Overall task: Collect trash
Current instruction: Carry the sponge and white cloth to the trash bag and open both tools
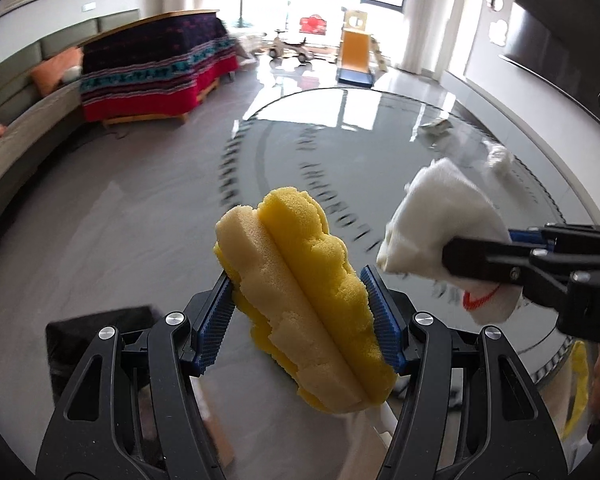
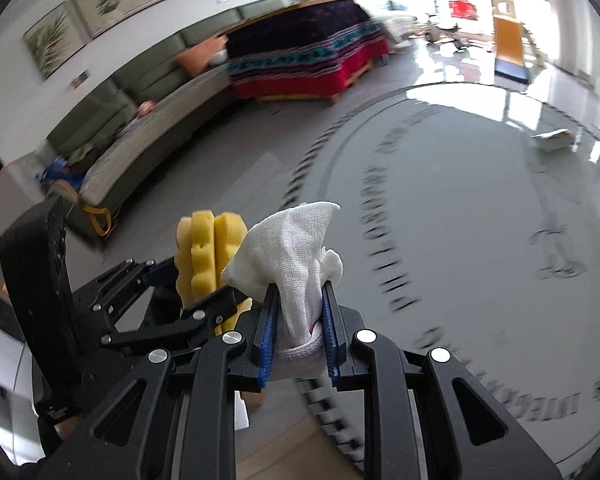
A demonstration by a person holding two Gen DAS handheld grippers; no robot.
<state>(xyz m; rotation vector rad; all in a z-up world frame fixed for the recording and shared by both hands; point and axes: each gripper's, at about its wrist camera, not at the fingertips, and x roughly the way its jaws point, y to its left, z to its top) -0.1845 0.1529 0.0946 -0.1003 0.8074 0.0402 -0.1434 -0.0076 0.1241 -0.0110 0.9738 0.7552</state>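
Left claw (image 1: 300,308): grips sponge (image 1: 300,280) | right claw (image 2: 298,320): grips sock (image 2: 296,248), heel hidden

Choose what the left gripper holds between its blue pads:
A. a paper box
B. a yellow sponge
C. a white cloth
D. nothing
B: in the left wrist view the left gripper pinches the yellow sponge, while the white cloth sits in the right gripper.

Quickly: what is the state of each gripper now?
Left gripper: closed on the yellow sponge.
Right gripper: closed on the white cloth.
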